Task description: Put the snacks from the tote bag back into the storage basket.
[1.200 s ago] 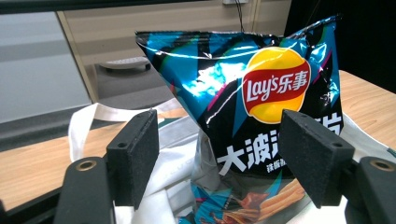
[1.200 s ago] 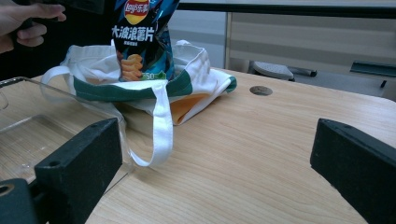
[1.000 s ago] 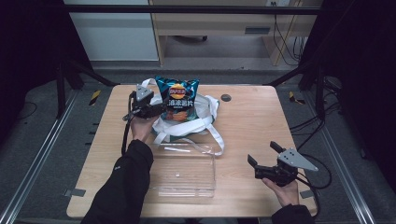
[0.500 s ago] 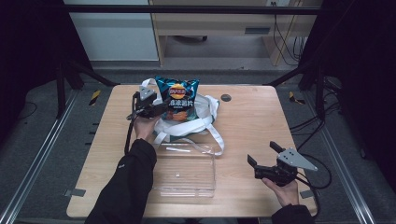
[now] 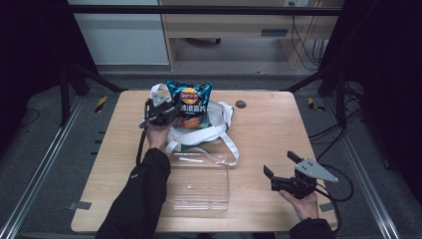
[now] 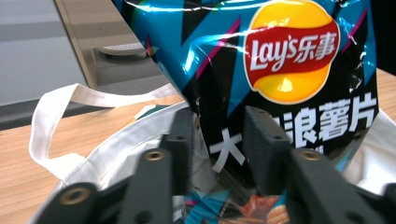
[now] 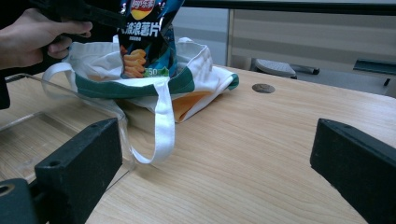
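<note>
Gripping the chip bag (image 6: pixel 280 84) between its two black jaws, the left gripper (image 5: pixel 166 113) sits at upper centre of the high view, with the bag's edge pinched in the gap, as the left gripper view shows. The bag stands upright with its lower part inside the mouth of the white tote bag (image 5: pixel 219 124), which lies slumped on the wooden table (image 5: pixel 268 124). Whether the bag is going in or coming out cannot be told. At lower right of the high view, the right gripper (image 5: pixel 284 169) rests idle, jaws spread wide and empty. A clear plastic tray (image 5: pixel 199 186) lies at lower centre, just beside the tote's straps. Judged from this, the transfer is partway: the bag is neither fully seated nor released.
</note>
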`<state>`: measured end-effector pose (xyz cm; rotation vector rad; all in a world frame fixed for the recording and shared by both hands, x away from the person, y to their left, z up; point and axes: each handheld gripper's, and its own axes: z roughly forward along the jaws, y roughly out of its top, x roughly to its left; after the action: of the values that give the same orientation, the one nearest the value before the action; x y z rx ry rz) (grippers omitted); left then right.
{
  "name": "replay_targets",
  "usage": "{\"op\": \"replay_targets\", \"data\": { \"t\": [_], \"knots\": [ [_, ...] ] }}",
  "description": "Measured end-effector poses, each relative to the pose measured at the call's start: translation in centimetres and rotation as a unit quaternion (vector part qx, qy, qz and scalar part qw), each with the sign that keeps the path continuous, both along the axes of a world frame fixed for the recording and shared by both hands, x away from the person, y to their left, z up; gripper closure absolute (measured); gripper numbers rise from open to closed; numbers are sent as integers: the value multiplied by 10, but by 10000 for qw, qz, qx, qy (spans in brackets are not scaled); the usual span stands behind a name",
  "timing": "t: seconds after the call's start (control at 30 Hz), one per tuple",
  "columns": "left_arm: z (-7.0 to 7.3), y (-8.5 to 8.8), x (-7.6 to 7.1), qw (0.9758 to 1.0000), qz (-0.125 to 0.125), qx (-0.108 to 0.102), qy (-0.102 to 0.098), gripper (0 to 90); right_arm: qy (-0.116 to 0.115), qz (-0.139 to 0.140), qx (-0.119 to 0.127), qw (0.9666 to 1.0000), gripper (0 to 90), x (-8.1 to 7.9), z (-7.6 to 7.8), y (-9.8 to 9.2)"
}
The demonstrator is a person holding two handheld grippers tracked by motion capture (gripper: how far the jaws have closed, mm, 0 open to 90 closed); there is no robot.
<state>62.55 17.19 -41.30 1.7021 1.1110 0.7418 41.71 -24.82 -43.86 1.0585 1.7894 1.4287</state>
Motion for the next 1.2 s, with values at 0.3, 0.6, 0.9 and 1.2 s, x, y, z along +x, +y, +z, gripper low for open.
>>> {"op": "replay_targets", "data": {
  "t": [0.3, 0.6, 0.9, 1.2],
  "knots": [
    [1, 3, -1, 9999, -126, -68, 84, 887, 13, 15, -16, 10000, 27, 0, 0, 0],
    [0, 6, -11, 9997, -234, -79, -93, 900, 25, 12, -20, 10000, 27, 0, 0, 0],
    [-4, 9, -16, 9994, -234, -165, -185, 894, 38, 18, -18, 10000, 28, 0, -1, 0],
    [5, 13, -15, 9991, -116, -124, -387, 526, 47, 22, -19, 10000, 28, 1, -1, 1]
  ]
}}
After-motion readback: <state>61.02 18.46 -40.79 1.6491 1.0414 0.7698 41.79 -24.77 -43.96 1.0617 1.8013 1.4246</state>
